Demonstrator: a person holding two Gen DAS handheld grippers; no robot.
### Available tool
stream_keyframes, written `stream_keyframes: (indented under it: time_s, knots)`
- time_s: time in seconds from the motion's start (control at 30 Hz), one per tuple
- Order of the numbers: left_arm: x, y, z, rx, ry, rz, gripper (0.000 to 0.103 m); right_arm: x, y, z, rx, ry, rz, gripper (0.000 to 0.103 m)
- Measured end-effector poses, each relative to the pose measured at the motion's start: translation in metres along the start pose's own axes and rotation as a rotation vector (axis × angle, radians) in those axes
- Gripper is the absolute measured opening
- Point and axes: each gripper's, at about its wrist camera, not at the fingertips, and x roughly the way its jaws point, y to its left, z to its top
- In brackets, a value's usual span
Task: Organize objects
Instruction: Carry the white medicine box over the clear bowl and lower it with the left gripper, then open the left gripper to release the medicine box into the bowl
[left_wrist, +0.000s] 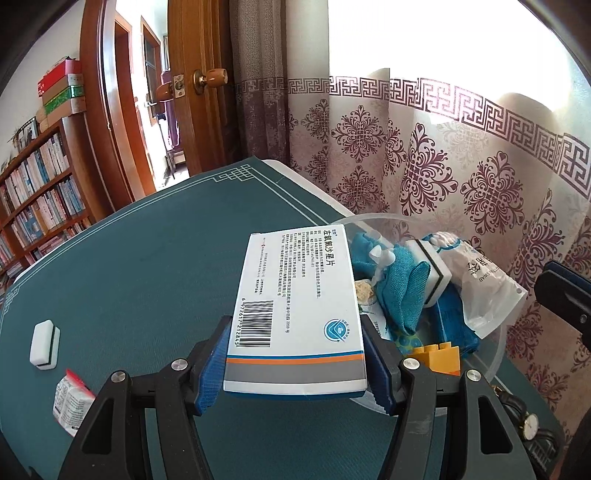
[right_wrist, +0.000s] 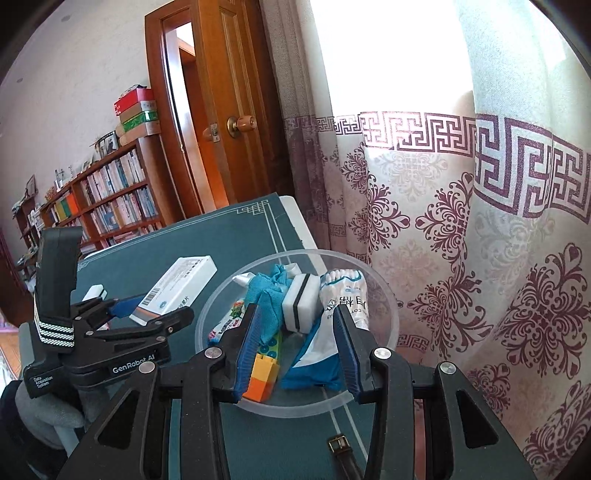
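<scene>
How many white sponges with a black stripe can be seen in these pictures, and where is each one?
2. One white sponge lies on the green table mat, to the left of the held medicine box. The other sponge sits inside the clear bowl. More may be hidden under the bowl's contents.

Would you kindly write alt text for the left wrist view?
The left gripper holds a white medicine box above a green table mat, beside a clear bowl of cloths and small items. A white eraser lies at left.
</scene>
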Motion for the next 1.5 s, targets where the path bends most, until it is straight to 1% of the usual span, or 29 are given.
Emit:
stream_keyframes:
  time_s: [0.2, 0.43, 0.5, 0.53, 0.57, 0.67, 0.77, 0.87, 0.93, 1.0, 1.1, 1.2, 1.27, 1.37, 1.43, 1.5]
  knots:
    - [0.015, -0.01, 0.005, 0.05, 0.013, -0.017, 0.068, 0.002, -0.003, -0.001, 0.011, 0.006, 0.016, 0.042]
    - [0.027, -0.014, 0.006, 0.063, 0.026, -0.045, 0.07, 0.005, -0.006, -0.002, 0.037, 0.013, 0.029, 0.042]
    - [0.027, -0.015, 0.007, 0.058, 0.021, -0.069, 0.078, 0.006, -0.005, -0.003, 0.036, 0.015, 0.033, 0.042]
    - [0.025, -0.014, 0.006, 0.054, 0.012, -0.08, 0.085, 0.007, -0.004, -0.003, 0.035, 0.017, 0.034, 0.042]
    - [0.022, -0.013, 0.006, 0.05, 0.001, -0.088, 0.088, 0.007, -0.004, -0.003, 0.034, 0.017, 0.035, 0.042]
    - [0.011, -0.011, 0.005, 0.037, -0.023, -0.113, 0.091, 0.007, -0.003, -0.003, 0.038, 0.018, 0.038, 0.042]
    - [-0.001, -0.005, 0.005, 0.017, -0.049, -0.118, 0.092, 0.006, -0.003, -0.003, 0.038, 0.018, 0.039, 0.042]
    - [-0.011, 0.006, 0.005, -0.022, -0.073, -0.111, 0.092, 0.006, -0.003, -0.004, 0.037, 0.018, 0.039, 0.042]
    - [-0.016, 0.019, 0.006, -0.067, -0.093, -0.098, 0.093, 0.005, -0.002, -0.004, 0.038, 0.018, 0.04, 0.042]
    - [-0.018, 0.035, 0.005, -0.118, -0.106, -0.067, 0.093, 0.006, -0.001, -0.004, 0.038, 0.018, 0.041, 0.042]
    - [-0.013, 0.059, 0.0, -0.19, -0.098, -0.005, 0.092, 0.004, 0.001, -0.007, 0.039, 0.017, 0.046, 0.042]
    - [-0.003, 0.071, -0.005, -0.224, -0.071, 0.042, 0.092, 0.004, 0.002, -0.008, 0.039, 0.021, 0.05, 0.042]
    - [0.003, 0.069, -0.008, -0.216, -0.057, 0.043, 0.092, 0.005, 0.003, -0.009, 0.037, 0.024, 0.051, 0.042]
    - [0.01, 0.055, -0.011, -0.182, -0.047, 0.03, 0.092, 0.006, 0.004, -0.01, 0.035, 0.028, 0.053, 0.042]
    - [0.016, 0.047, -0.013, -0.172, -0.034, 0.008, 0.093, 0.006, 0.004, -0.01, 0.035, 0.028, 0.051, 0.042]
    - [0.016, 0.039, -0.013, -0.172, -0.043, -0.008, 0.093, 0.006, 0.004, -0.01, 0.035, 0.028, 0.046, 0.042]
